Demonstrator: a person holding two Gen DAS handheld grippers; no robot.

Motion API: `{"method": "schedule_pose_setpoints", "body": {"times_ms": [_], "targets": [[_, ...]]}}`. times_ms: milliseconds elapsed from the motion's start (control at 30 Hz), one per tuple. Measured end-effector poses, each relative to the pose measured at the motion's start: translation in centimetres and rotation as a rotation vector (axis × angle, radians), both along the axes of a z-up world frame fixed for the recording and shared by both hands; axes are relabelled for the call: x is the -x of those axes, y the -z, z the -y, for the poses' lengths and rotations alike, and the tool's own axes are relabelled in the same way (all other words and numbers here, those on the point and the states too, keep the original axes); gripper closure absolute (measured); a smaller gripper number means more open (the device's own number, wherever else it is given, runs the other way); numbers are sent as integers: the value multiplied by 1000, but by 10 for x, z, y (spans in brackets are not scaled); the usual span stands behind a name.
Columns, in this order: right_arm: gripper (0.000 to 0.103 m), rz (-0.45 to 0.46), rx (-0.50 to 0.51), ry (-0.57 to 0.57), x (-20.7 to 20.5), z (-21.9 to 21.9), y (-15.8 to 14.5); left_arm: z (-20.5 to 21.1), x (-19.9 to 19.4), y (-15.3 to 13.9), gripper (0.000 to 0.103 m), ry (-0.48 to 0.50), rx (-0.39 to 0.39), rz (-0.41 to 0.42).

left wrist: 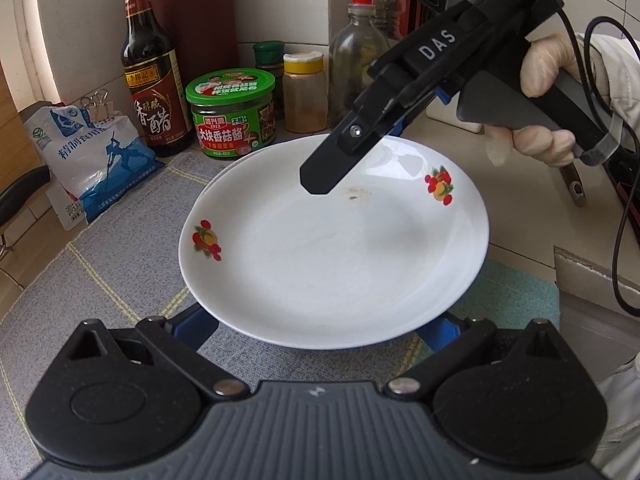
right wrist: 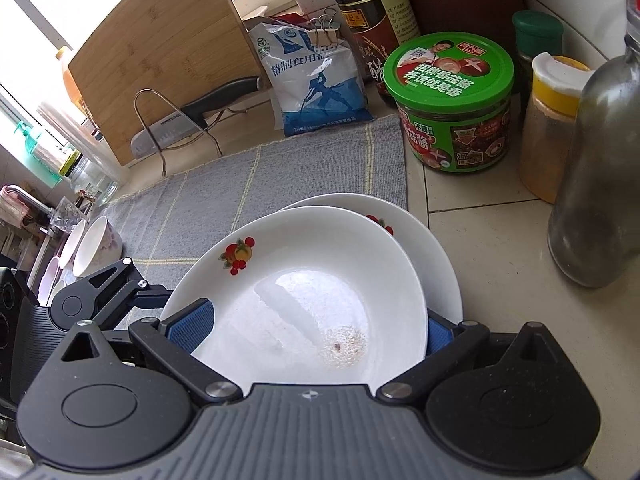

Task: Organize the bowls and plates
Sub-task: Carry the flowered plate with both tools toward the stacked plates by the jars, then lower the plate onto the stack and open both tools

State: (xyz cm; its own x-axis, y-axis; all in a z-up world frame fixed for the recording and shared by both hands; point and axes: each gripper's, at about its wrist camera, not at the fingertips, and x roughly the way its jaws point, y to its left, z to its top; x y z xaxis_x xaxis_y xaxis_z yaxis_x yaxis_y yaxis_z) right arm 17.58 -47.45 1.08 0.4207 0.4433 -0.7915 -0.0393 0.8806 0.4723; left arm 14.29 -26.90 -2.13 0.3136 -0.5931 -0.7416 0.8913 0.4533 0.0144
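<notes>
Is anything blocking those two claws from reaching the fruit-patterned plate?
Nothing visible does. The left claw is at the plate's near rim, the right claw at its far rim. Only a second plate lies underneath, not between.

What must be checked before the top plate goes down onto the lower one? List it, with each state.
1. Top plate sits between the right tool's pads: ok, one pad over its face, the other behind its rim.
2. Right tool clamped firmly: cannot tell.
3. Left tool gripping the opposite rim: cannot tell, the plate hides its fingertips.
4. Lower plate under the top one: ok, though offset toward the jar.
5. Top plate clean: not ok, residue on its face.
6. Jar clear of both plates: ok, it stands apart.
</notes>
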Motion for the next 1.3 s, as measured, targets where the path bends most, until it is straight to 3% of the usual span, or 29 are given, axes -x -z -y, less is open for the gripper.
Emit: {"method": "schedule_pose_setpoints", "body": {"times_ms": [400, 900, 1300], "targets": [[0, 3, 42, 58, 18, 6, -10, -1, -4, -1, 0, 21, 9, -1], [0, -16, 204, 76, 31, -8, -21, -4, -2, -1, 1, 22, 26, 12], [0, 114, 274, 91, 46, -25, -36, -19, 3, -13, 1, -47, 68, 22]]}}
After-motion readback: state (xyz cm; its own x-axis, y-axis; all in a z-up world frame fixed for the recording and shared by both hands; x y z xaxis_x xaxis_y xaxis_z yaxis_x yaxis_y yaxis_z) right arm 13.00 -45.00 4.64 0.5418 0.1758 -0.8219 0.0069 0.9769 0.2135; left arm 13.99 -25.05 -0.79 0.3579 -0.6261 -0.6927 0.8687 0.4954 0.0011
